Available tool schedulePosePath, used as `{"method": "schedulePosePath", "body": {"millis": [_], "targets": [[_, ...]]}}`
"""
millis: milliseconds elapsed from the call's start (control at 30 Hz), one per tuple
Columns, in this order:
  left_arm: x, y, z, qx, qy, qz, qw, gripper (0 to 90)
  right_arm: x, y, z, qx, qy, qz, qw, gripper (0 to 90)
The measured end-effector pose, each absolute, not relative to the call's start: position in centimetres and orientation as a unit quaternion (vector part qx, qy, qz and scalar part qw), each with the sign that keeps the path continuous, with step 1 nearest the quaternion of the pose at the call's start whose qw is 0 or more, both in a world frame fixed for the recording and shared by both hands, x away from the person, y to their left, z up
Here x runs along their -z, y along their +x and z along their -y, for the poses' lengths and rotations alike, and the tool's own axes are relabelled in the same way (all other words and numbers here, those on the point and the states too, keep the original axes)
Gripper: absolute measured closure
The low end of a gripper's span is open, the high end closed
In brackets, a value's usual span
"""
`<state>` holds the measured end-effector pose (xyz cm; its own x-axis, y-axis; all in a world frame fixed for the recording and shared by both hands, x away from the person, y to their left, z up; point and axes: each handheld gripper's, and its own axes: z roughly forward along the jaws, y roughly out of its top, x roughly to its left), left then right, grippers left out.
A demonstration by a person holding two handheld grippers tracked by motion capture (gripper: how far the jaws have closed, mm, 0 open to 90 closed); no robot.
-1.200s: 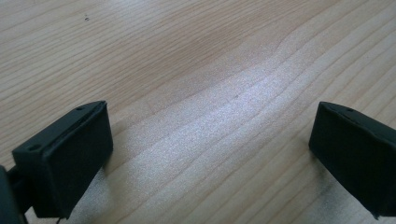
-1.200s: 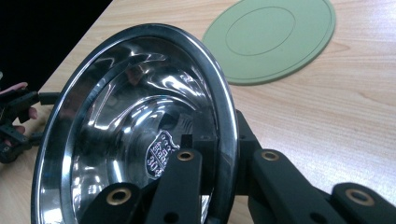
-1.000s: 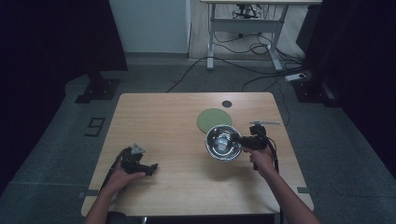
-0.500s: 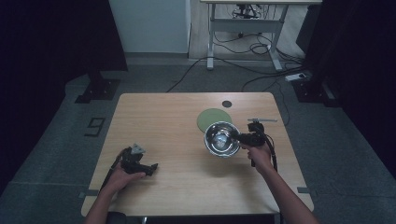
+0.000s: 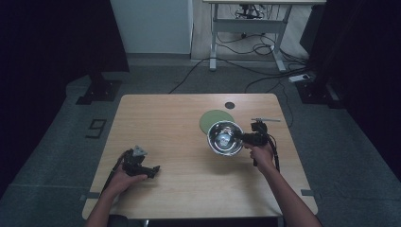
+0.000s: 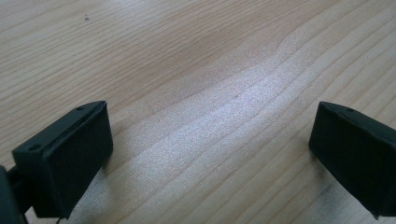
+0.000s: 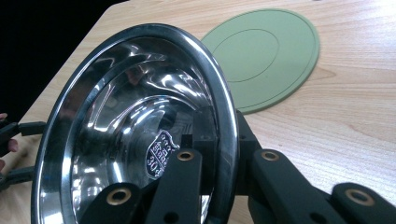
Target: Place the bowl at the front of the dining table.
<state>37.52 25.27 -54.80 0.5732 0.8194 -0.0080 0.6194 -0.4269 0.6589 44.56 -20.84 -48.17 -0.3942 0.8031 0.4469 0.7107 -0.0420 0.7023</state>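
Observation:
A shiny steel bowl [image 5: 225, 137] is held by its right rim in my right gripper [image 5: 240, 138], at the right of the wooden table [image 5: 179, 113]. In the right gripper view the bowl [image 7: 130, 126] looms large, and my right gripper [image 7: 219, 135] is shut on its rim, one jaw inside and one outside. A flat green round mat [image 5: 215, 118] lies just beyond the bowl; the right gripper view has this mat [image 7: 266, 56] at upper right. My left gripper [image 5: 152, 170] rests near the table's front left, and its jaws [image 6: 210, 154] are open over bare wood.
A small dark round spot [image 5: 230, 105] sits near the table's far edge. A thin pale stick [image 5: 265, 119] lies to the right of the mat. Cables and desk legs [image 5: 246, 42] stand on the floor beyond the table.
The bowl in my right gripper has shifted slightly toward the green mat and now overlaps its near edge in the high view. The left hand has not moved.

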Motion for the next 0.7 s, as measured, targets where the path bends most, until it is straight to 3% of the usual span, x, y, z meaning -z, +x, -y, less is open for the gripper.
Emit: {"method": "schedulePosePath", "body": {"millis": [700], "targets": [[54.8,37.5,-25.3,-0.159,0.829,-0.434,0.314,0.0,48.4,46.4,20.6,-0.464,0.563,-0.682,0.055,85.3]]}}
